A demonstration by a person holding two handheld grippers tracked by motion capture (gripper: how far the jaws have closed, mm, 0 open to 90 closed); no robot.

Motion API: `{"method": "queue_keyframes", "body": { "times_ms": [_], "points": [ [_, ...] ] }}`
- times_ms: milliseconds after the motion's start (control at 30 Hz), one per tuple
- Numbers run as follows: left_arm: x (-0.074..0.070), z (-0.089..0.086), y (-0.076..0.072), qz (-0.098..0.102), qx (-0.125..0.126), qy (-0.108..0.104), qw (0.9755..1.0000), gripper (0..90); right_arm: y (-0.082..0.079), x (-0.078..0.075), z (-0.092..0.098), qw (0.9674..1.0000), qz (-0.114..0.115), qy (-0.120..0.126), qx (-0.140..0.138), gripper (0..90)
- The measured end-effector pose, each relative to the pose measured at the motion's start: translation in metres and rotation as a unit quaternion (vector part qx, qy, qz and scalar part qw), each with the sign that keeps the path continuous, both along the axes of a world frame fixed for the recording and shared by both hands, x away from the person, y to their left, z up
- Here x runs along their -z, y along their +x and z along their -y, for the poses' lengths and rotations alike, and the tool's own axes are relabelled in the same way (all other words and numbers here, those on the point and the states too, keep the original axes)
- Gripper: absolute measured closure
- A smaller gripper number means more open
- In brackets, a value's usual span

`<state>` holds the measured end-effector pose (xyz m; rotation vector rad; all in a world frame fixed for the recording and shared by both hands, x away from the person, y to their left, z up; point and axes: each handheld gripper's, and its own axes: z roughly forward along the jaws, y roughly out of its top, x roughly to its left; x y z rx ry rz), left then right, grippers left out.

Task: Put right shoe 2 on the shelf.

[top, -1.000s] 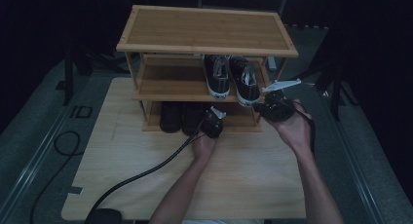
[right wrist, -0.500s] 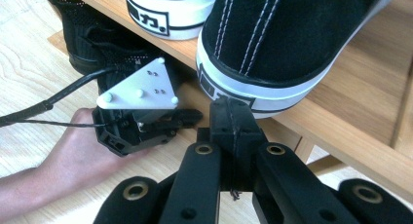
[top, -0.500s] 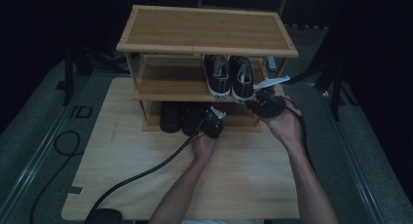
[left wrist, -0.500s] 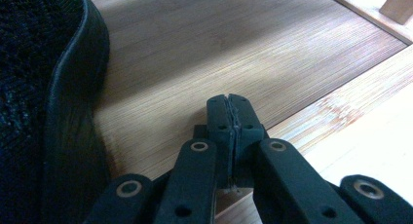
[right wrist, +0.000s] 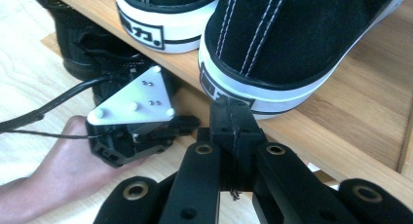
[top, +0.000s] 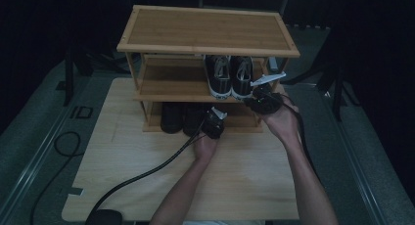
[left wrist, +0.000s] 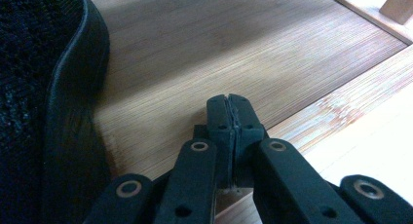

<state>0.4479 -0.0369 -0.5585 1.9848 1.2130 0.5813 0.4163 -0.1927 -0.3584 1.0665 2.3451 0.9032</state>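
The right claw was held closed and empty against the heel of a black-and-white sneaker on the rack's middle shelf. The left claw, also closed, was kept over the bottom shelf beside a black shoe.

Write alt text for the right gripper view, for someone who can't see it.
The right tool, jaws shut and empty, points at the heel of a black-and-white sneaker on a wooden rack shelf. The left tool sits lower left, in a hand.

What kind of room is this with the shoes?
Probably a recording workspace, not a home: a bamboo shoe rack stands on a wooden table, dark curtains hang all around, and a cable trails across the tabletop.
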Motion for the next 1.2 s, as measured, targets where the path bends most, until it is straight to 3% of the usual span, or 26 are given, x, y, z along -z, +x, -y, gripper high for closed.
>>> {"method": "queue_keyframes", "body": {
  "times_ms": [300,567,800,1033,1200],
  "points": [
    [0.000,0.000,0.000,0.001,-0.003,0.002,1.0000,89.1,0.001,0.001,0.000,1.0000,-0.001,0.007,0.002,90.0],
    [0.000,0.000,0.000,0.002,-0.004,0.001,1.0000,88.9,-0.016,0.002,0.004,0.9999,0.006,0.009,-0.005,90.0],
    [0.000,-0.001,0.001,0.002,0.005,0.003,1.0000,87.6,-0.028,0.007,0.008,0.9999,-0.004,0.009,-0.006,90.0],
    [0.000,-0.001,0.000,0.002,-0.003,0.000,1.0000,86.6,-0.034,0.020,0.010,0.9998,-0.019,0.009,-0.005,90.0],
    [-0.003,-0.003,-0.001,0.000,0.015,-0.012,0.9998,83.3,-0.034,0.028,0.013,0.9995,-0.031,0.007,-0.001,90.0]
  ]
}}
